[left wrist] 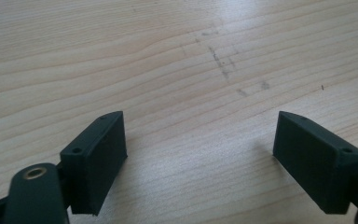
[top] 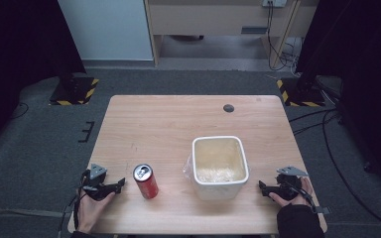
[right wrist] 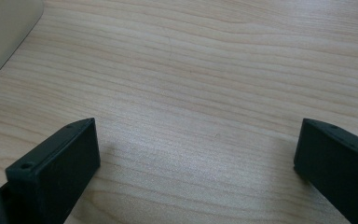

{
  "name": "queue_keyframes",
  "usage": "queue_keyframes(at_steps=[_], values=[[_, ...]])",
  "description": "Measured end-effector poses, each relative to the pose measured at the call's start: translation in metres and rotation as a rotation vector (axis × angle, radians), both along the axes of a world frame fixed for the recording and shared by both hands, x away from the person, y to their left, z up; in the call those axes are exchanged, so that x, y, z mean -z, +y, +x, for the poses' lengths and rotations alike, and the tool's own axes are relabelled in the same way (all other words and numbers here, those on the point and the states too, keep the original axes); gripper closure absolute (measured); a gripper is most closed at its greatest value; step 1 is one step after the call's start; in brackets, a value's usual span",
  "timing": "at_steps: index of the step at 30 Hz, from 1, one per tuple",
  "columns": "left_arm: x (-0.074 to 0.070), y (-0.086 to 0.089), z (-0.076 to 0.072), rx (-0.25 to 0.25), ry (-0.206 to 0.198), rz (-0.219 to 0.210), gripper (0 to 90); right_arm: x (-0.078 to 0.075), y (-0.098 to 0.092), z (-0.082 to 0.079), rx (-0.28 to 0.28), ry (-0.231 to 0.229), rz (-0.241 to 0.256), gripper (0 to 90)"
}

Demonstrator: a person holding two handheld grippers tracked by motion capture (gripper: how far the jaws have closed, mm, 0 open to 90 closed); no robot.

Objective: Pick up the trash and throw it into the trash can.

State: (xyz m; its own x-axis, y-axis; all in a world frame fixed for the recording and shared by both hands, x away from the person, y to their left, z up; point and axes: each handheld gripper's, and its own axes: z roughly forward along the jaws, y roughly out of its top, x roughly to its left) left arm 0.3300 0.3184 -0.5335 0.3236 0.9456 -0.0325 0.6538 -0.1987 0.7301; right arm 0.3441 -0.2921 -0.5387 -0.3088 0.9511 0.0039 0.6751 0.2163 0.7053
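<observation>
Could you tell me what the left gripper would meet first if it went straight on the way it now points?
Probably the red soda can: in the high view the left gripper, jaws open, points right toward it. Its own view shows bare table ahead, so it may pass just behind the can.

Left gripper (left wrist: 200, 154) low over table (left wrist: 168, 60), jaws spread wide w/ bare wood btwn them. Faint dark scuff marks (left wrist: 223, 65) on the wood toward 12–1 o'clock. Brass-ringed hole at 7 o'clock.

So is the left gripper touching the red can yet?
Apart. In the high view, bare table separates the left gripper from the red can.
</observation>
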Motion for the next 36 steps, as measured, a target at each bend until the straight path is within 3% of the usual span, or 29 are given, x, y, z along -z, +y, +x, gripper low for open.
queue_keyframes(at_steps=[4, 8, 11, 16, 19, 23, 36], values=[[-0.003, 0.004, -0.002, -0.025, -0.003, -0.025, 19.1, 0.0, 0.0, 0.0, 0.007, -0.001, 0.0, 0.4], [-0.01, 0.009, -0.005, -0.04, -0.043, -0.066, 19.5, 0.0, 0.0, 0.0, 0.007, -0.001, 0.0, 0.4], [-0.021, 0.011, -0.009, -0.042, -0.108, -0.098, 19.6, 0.0, 0.0, 0.0, 0.007, -0.001, 0.0, 0.4], [-0.033, 0.01, -0.013, -0.046, -0.168, -0.143, 19.6, 0.0, 0.0, 0.0, 0.006, -0.002, -0.001, 0.4], [-0.049, 0.008, -0.019, -0.029, -0.23, -0.182, 19.8, 0.0, 0.0, 0.0, 0.007, -0.002, -0.001, 0.4], [-0.065, 0.004, -0.023, -0.011, -0.276, -0.21, 19.8, 0.0, 0.0, 0.0, 0.006, -0.002, -0.001, 0.4], [-0.106, -0.014, -0.031, 0.034, -0.383, -0.26, 19.7, 0.0, 0.0, 0.0, 0.01, -0.002, -0.001, 0.5]])
